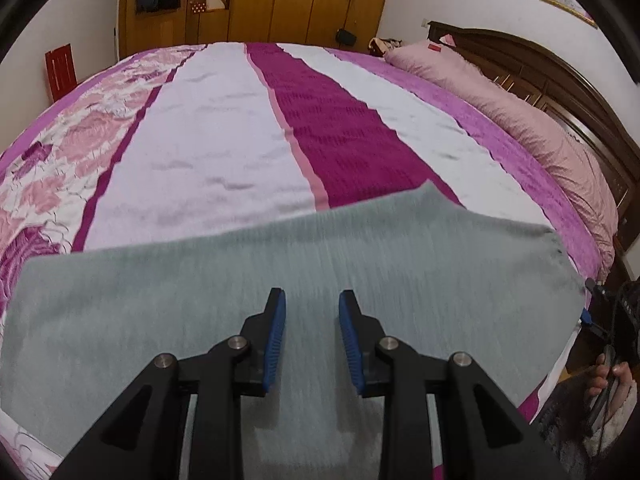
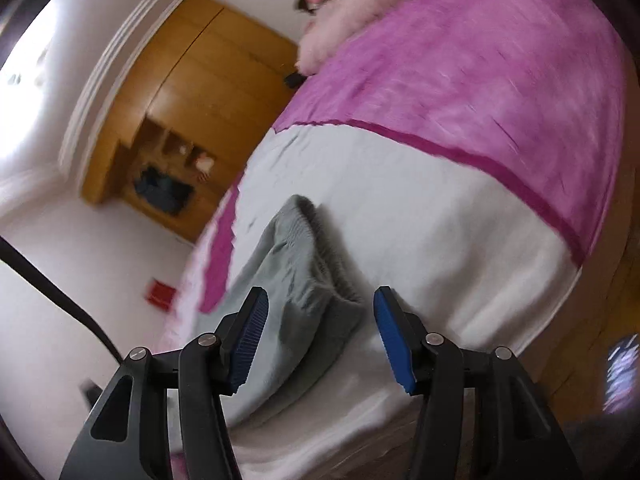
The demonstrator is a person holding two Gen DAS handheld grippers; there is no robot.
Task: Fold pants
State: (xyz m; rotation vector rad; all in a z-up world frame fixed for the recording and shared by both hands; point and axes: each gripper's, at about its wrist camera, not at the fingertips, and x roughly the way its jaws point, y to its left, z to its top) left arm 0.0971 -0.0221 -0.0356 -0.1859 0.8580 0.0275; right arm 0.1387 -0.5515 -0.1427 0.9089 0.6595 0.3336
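Observation:
The grey pants point(image 1: 280, 272) lie flat across the near part of the bed in the left wrist view. My left gripper point(image 1: 312, 304) hovers over their middle, open and empty. In the right wrist view the pants point(image 2: 296, 280) show end-on, with the ribbed elastic waistband point(image 2: 320, 240) bunched up. My right gripper point(image 2: 320, 312) is open, and its jaws stand either side of the waistband end without gripping it. This view is tilted and blurred.
The bed has a bedspread with purple, white and floral stripes point(image 1: 224, 128). A pink pillow roll point(image 1: 520, 120) lies along the dark wooden headboard point(image 1: 560, 80) on the right. A wooden wardrobe point(image 1: 280, 0) stands beyond the bed. The bed's edge point(image 2: 540, 308) drops to the floor on the right.

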